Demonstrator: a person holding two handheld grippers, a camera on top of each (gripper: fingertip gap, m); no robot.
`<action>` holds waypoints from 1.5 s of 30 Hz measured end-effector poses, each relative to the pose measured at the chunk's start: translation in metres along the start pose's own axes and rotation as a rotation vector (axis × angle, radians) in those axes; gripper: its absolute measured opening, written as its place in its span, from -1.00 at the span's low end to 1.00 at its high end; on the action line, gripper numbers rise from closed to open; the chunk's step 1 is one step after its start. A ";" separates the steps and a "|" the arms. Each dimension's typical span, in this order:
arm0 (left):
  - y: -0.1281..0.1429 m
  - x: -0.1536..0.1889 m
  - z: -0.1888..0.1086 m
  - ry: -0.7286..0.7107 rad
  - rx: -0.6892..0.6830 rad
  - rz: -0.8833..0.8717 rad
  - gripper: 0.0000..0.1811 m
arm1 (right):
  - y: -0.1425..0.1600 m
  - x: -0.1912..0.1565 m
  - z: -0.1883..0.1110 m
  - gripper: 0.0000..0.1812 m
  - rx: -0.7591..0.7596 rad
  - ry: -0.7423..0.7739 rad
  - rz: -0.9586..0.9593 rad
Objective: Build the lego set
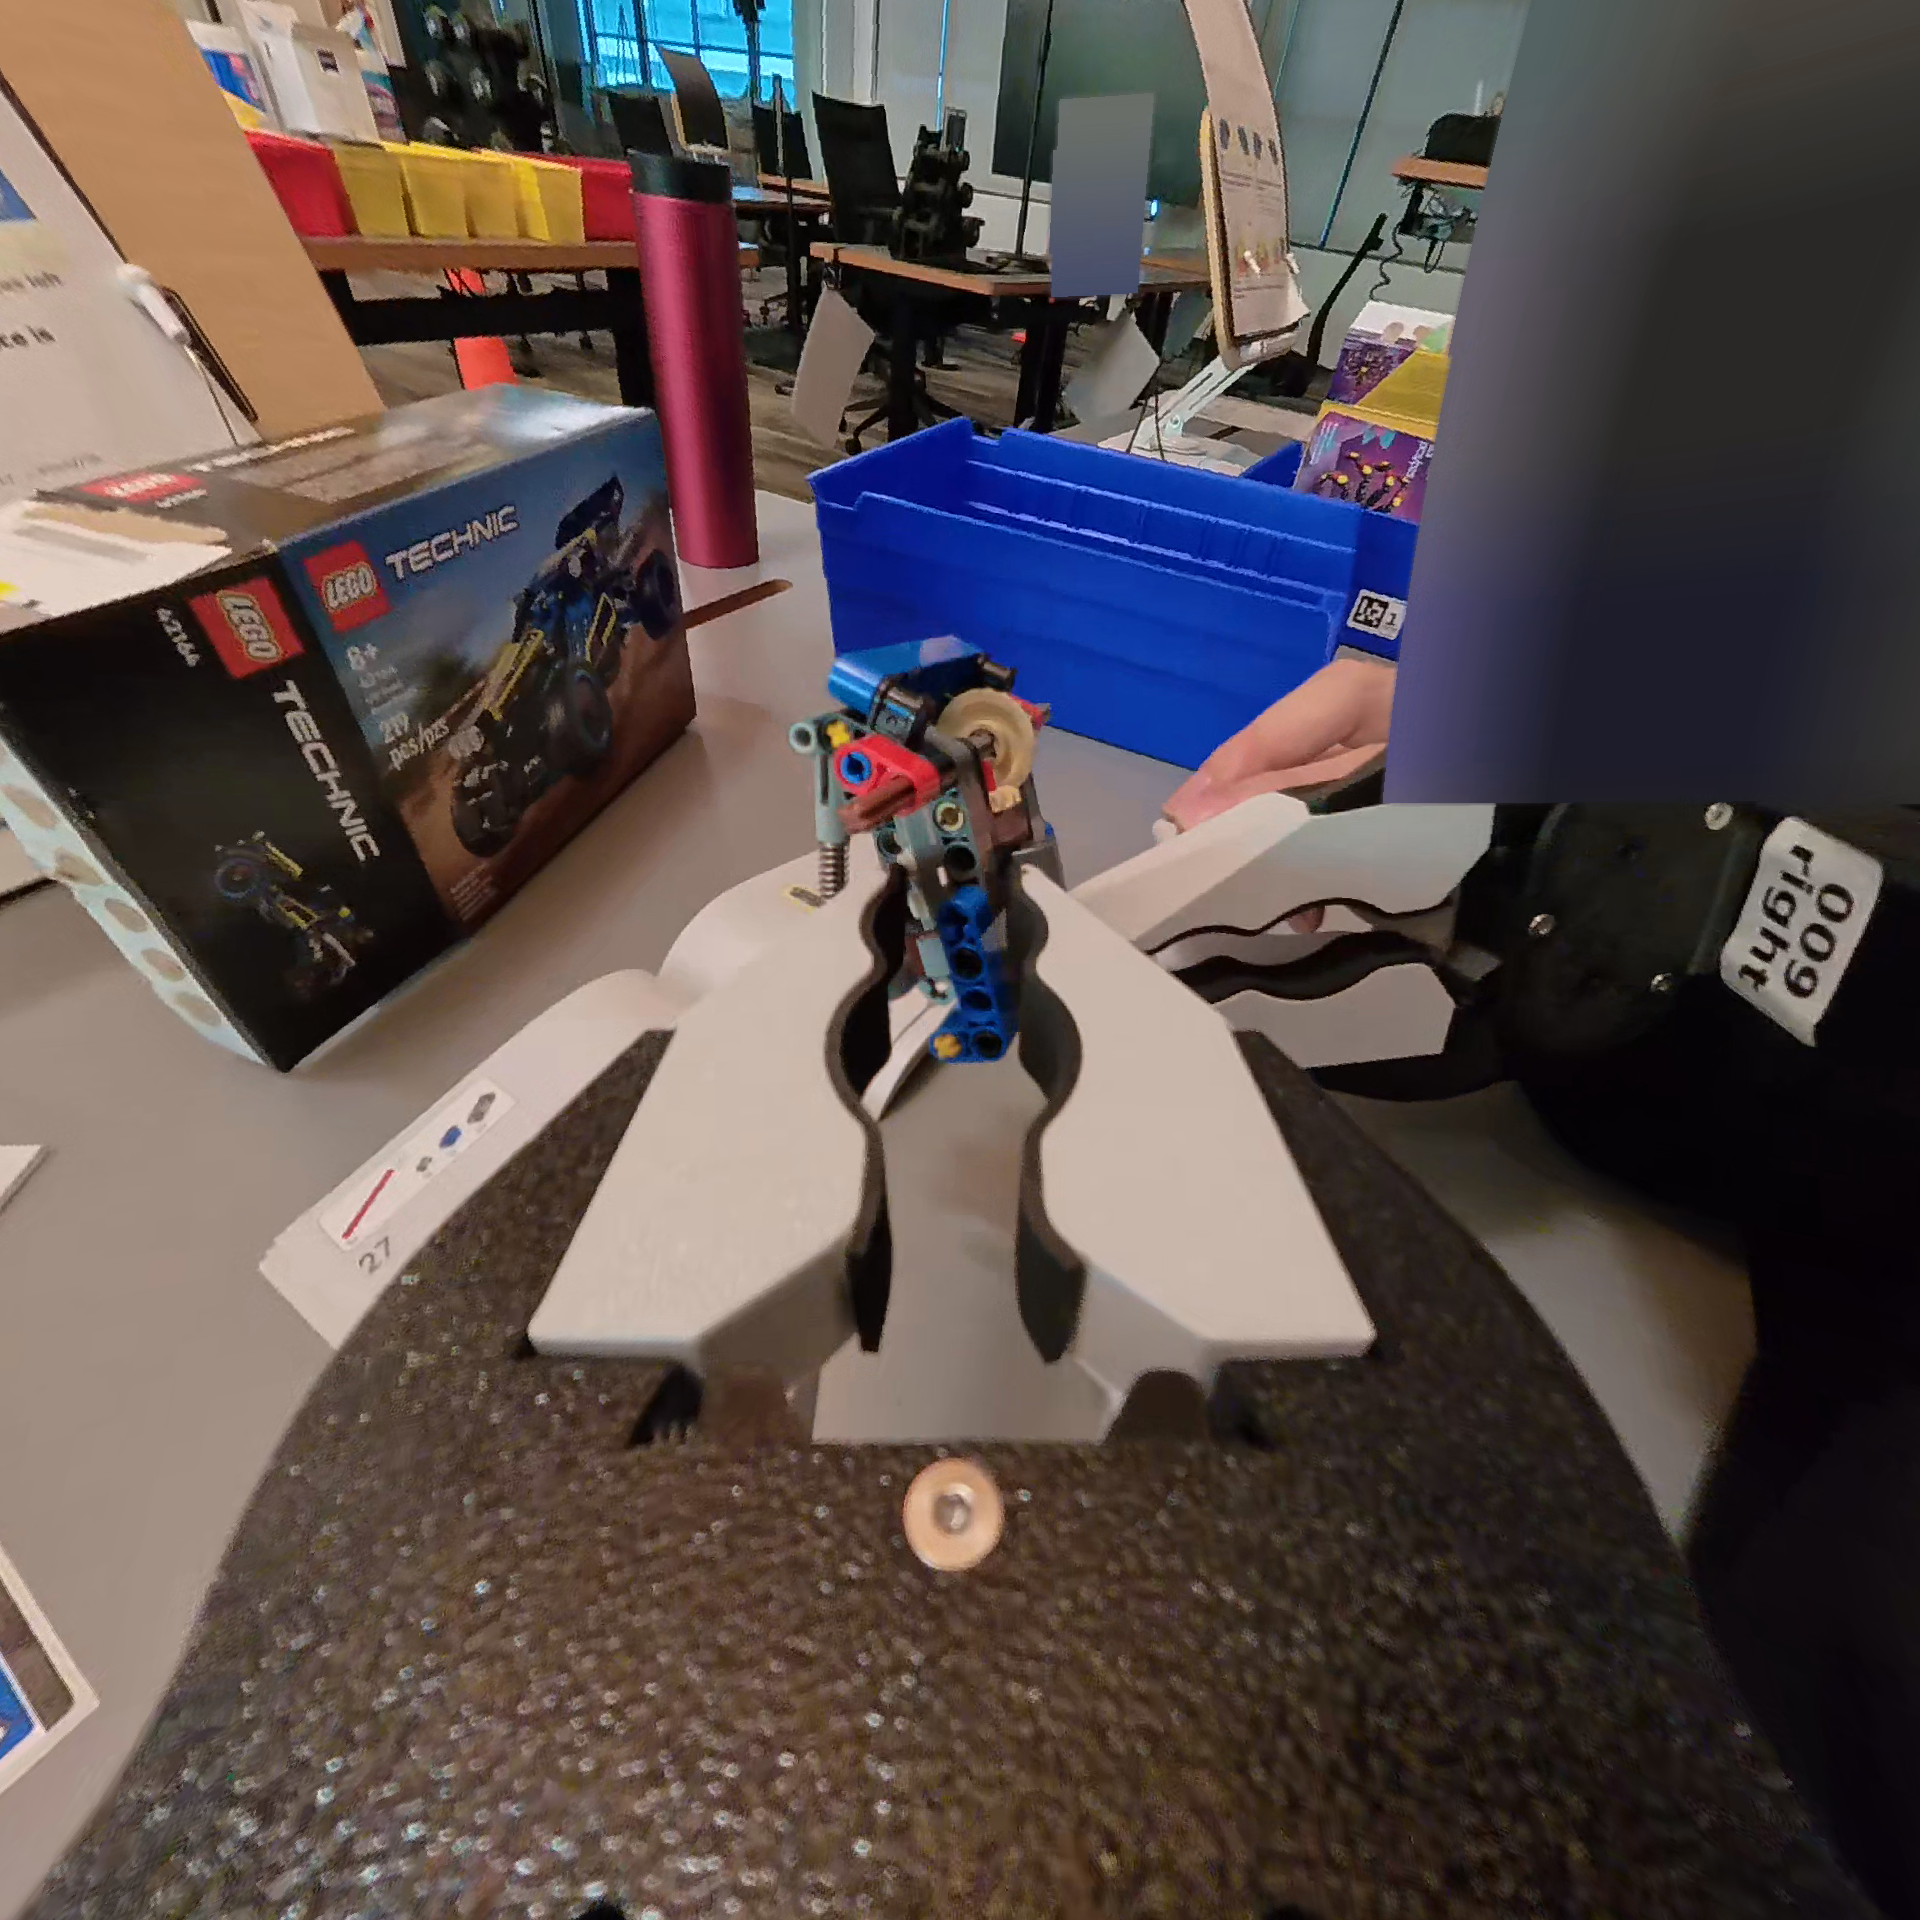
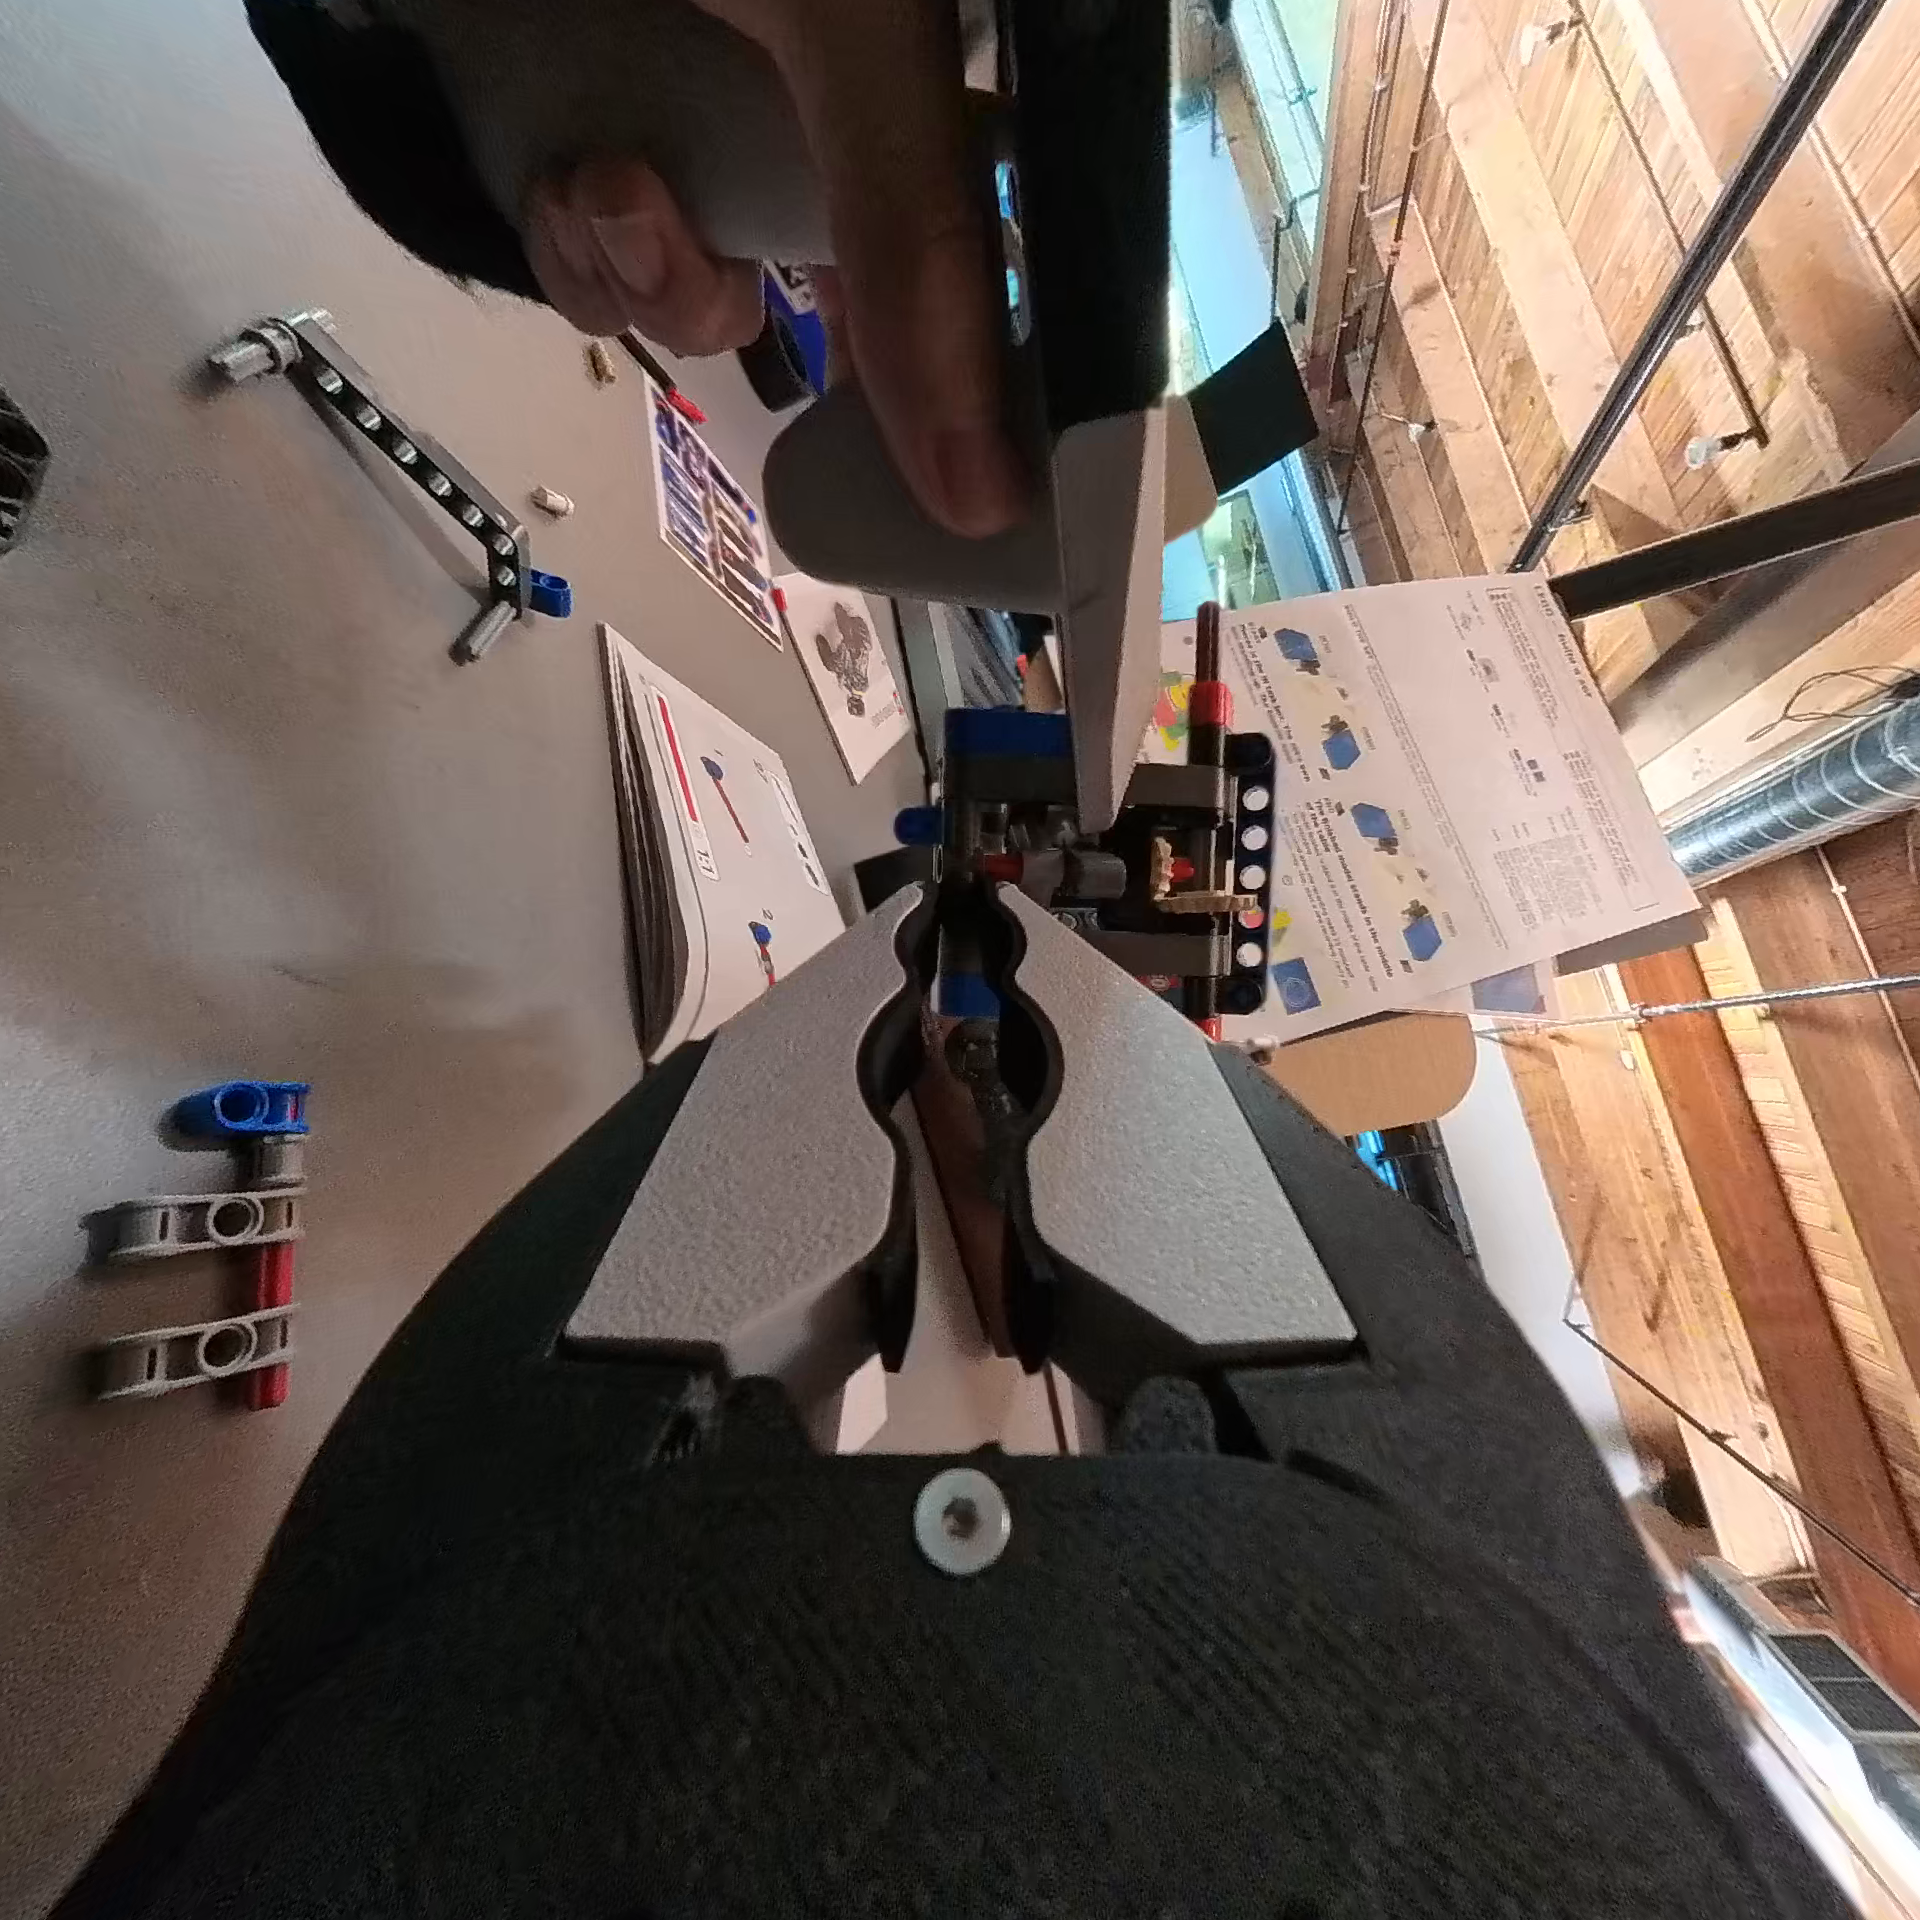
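Observation:
The partly built lego model (image 1: 935, 831) of blue, black, grey and red parts with a tan gear is held above the table. My left gripper (image 1: 937, 896) is shut on its lower blue beam. My right gripper (image 1: 1117, 883) comes in from the right, its tips at the model's side. In the right wrist view, my right gripper (image 2: 964, 906) is shut on a blue and black part of the model (image 2: 1143, 862). One of the left gripper's grey fingers (image 2: 1107, 644) reaches down onto the model there, with a hand (image 2: 914, 312) behind it.
A lego box (image 1: 343, 727), a magenta bottle (image 1: 691, 364) and blue bins (image 1: 1091, 582) stand on the grey table. An open instruction booklet (image 2: 717, 831), a long grey beam (image 2: 405, 457) and a red axle with grey and blue connectors (image 2: 223, 1226) lie on the table. A printed sheet (image 2: 1455, 790) hangs behind. Left and right tips are no more than a few centimetres apart.

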State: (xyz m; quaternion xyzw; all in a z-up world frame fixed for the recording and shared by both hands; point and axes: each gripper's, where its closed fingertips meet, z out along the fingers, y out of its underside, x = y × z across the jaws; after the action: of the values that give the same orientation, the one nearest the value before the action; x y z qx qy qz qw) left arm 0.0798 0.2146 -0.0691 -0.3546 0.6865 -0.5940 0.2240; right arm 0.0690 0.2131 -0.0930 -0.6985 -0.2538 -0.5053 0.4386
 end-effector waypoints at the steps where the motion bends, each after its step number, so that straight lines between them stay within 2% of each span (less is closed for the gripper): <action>1: 0.001 -0.001 0.000 0.003 -0.004 -0.011 -0.83 | 0.000 -0.001 0.000 -0.94 0.002 -0.005 0.005; 12: 0.013 -0.008 0.001 0.068 -0.022 -0.240 -0.83 | 0.000 -0.009 0.003 -0.95 0.032 -0.068 0.141; 15: 0.018 -0.009 -0.002 0.095 -0.059 -0.212 -0.83 | 0.000 -0.013 0.004 -0.94 0.034 -0.100 0.143; 19: 0.025 -0.010 -0.005 0.108 -0.111 -0.205 -0.83 | 0.000 -0.019 0.005 -0.95 0.016 -0.112 0.051; 23: 0.031 -0.012 -0.006 0.097 -0.156 -0.211 -0.75 | 0.003 -0.018 0.005 -0.95 -0.015 -0.096 0.010; 26: 0.033 -0.005 -0.007 0.134 -0.175 -0.211 -0.78 | 0.000 -0.018 0.004 -0.94 0.013 -0.101 0.012; 31: 0.037 -0.004 -0.009 0.170 -0.190 -0.242 -0.80 | -0.004 -0.022 0.003 -0.94 0.029 -0.103 -0.055; 36: 0.038 -0.003 -0.012 0.208 -0.194 -0.290 -0.81 | -0.005 -0.022 0.002 -0.94 0.049 -0.111 -0.023; 45: 0.030 -0.005 -0.019 0.214 -0.161 -0.262 -0.84 | -0.009 -0.029 0.001 -0.94 0.072 -0.138 -0.060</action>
State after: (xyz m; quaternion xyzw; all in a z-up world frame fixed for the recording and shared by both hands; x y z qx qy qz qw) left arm 0.0628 0.2318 -0.0953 -0.3926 0.6997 -0.5955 0.0411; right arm 0.0515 0.2213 -0.1170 -0.7075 -0.3220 -0.4595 0.4297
